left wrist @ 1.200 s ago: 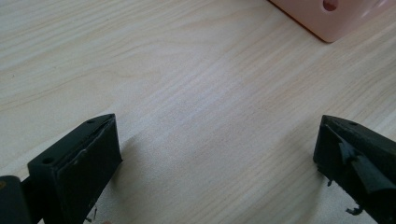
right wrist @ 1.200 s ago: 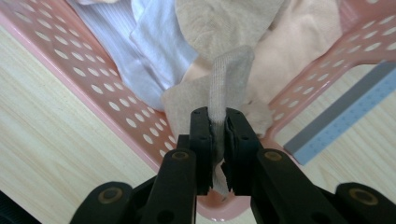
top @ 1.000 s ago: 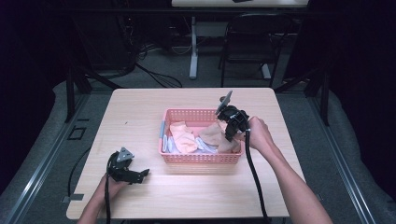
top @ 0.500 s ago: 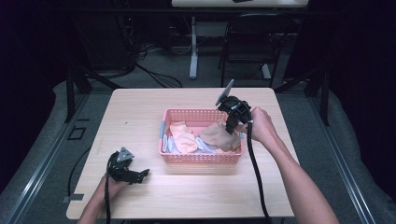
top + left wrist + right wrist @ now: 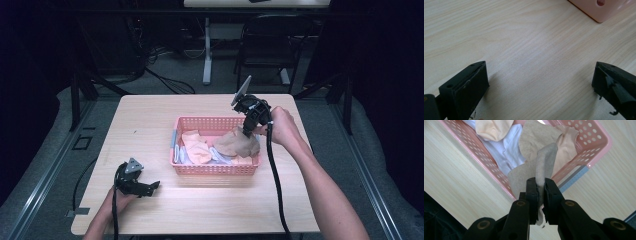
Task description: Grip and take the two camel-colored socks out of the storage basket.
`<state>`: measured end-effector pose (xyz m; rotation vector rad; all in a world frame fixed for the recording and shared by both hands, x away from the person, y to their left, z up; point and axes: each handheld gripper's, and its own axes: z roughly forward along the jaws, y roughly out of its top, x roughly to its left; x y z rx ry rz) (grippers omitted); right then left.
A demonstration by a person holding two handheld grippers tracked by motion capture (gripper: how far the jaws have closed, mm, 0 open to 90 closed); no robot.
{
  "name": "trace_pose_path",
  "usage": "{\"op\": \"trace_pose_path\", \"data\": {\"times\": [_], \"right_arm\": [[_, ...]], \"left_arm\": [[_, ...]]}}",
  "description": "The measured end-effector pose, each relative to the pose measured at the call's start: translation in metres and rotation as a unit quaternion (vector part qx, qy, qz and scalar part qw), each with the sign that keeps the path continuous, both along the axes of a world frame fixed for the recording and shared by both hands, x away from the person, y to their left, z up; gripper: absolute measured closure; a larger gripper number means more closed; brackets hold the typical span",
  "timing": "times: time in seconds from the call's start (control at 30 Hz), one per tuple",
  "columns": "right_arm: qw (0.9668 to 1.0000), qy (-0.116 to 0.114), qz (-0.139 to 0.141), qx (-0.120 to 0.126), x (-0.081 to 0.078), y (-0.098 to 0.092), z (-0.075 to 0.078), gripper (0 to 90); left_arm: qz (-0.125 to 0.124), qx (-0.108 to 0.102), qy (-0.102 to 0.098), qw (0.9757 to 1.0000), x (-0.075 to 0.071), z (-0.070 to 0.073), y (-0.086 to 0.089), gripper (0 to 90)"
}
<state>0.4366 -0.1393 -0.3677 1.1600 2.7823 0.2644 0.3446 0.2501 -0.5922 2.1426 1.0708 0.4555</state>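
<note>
The right hand-held gripper [image 5: 539, 190], clamped on a tan sock [image 5: 543, 162], is lifting it from the pink basket [image 5: 190, 167] at frame centre, where other garments remain, while the left hand-held gripper [image 5: 150, 186] is idling with jaws apart.

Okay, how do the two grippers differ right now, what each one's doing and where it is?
The left gripper has its jaws wide apart with nothing between them, while the right gripper is shut on a ribbed beige-grey sock. The left gripper sits low over the bare light wooden table, near its front left corner; the right is raised above the pink perforated plastic basket. Both are black, hand-held and trail a cable.
</note>
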Motion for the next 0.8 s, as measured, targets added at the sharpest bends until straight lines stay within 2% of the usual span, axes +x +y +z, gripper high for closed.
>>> {"op": "trace_pose_path", "data": {"times": [0.43,0.63,0.8], "right_arm": [[0.9998,-0.019,-0.003,-0.009,-0.006,-0.006,0.033,83.2],[0.9996,-0.024,-0.007,-0.011,-0.009,-0.012,0.041,83.2],[0.9994,-0.026,-0.017,-0.013,-0.011,-0.024,0.047,83.0]], "left_arm": [[0.001,-0.002,0.001,1.0,0.0,0.0,0.0,0.4],[0.0,0.0,0.0,1.0,0.0,0.0,0.0,0.4],[0.0,-0.001,0.0,1.0,0.0,0.0,0.0,0.4]]}}
